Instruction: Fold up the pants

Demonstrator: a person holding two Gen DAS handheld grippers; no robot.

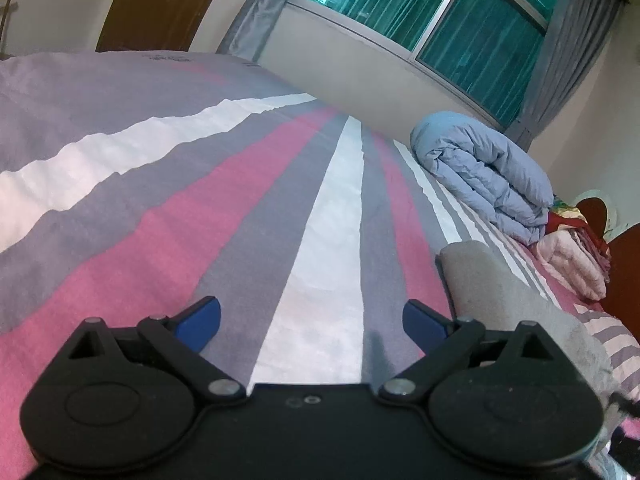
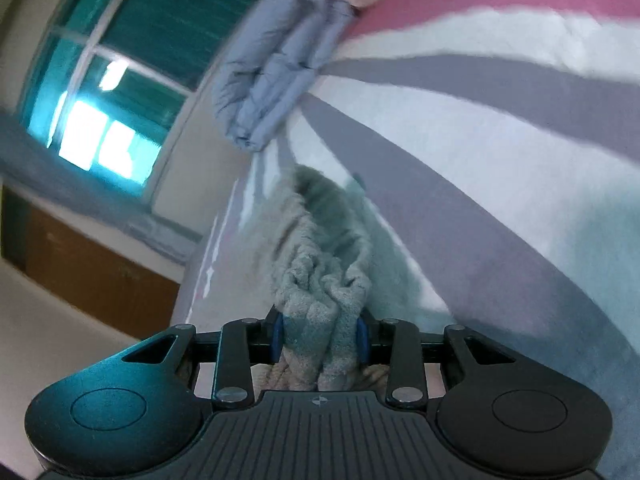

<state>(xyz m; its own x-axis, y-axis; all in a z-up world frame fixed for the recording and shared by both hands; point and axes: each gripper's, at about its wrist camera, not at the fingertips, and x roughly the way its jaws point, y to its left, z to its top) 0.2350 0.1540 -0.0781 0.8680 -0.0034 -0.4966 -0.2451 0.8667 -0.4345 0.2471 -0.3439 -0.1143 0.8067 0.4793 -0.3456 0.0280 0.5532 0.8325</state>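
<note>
While the right gripper [image 2: 320, 338] is clamping bunched pants [image 2: 320, 280], the left gripper [image 1: 312, 322], fingers apart, should be pinning the bed-level [image 1: 160, 220] edge.

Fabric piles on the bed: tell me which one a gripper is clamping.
The grey pants, bunched between the right gripper pads. The blue quilt and pink folded bedding lie untouched; the left gripper is open.

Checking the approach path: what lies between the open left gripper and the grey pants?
Nothing: in the left wrist view, only bare striped bedsheet separates the left gripper from the grey pants to its right.
</note>
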